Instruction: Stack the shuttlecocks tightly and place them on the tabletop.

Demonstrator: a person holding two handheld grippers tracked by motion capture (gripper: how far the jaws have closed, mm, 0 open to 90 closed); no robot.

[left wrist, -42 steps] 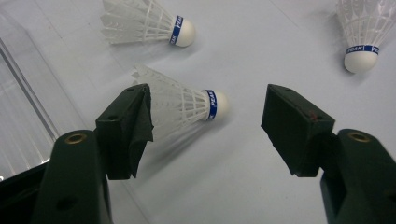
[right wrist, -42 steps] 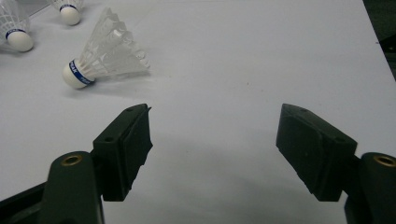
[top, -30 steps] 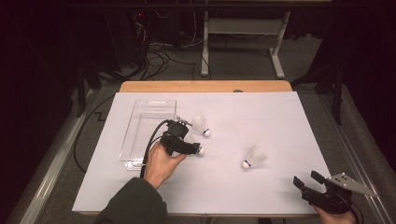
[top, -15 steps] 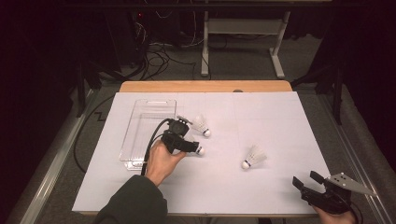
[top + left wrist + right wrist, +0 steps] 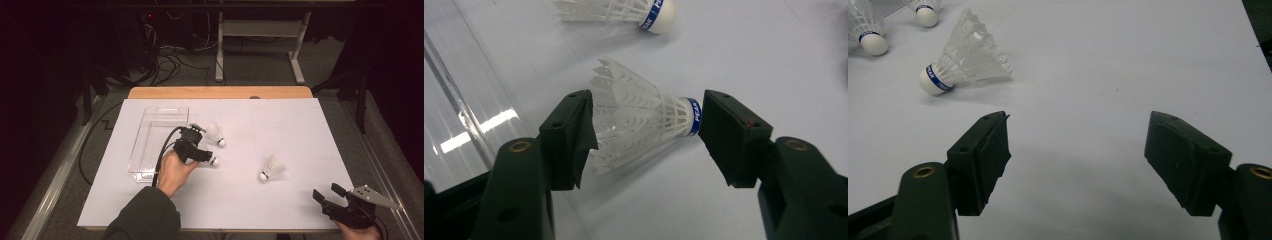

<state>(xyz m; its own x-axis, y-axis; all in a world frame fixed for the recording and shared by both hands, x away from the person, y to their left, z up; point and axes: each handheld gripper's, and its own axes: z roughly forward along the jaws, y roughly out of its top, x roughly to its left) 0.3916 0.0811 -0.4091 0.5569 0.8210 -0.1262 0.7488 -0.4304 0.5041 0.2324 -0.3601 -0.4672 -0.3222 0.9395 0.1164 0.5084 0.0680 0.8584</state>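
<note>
A white shuttlecock [image 5: 634, 120] with a blue band lies on its side on the white sheet, lengthwise between the jaws of my left gripper [image 5: 646, 127]. The jaws have just been closing. One pad stands at the feather skirt and the other at the cork end, and the feathers look unbent. From above, the left gripper [image 5: 202, 152] sits beside the clear tray [image 5: 150, 120], with that shuttlecock's cork [image 5: 214, 161] showing. My right gripper [image 5: 326, 191] rests open near the table's front right corner, nothing between its jaws [image 5: 1078, 145].
A second shuttlecock [image 5: 216, 135] lies just beyond the left gripper. A third shuttlecock [image 5: 270, 168] lies mid-table, ahead and to the left in the right gripper view [image 5: 963, 60]. The clear tray stands empty at the left. Floor cables and a table frame lie beyond the far edge.
The left gripper has shifted slightly over the shuttlecock beside the tray. The right gripper and the other two shuttlecocks have stayed put.
</note>
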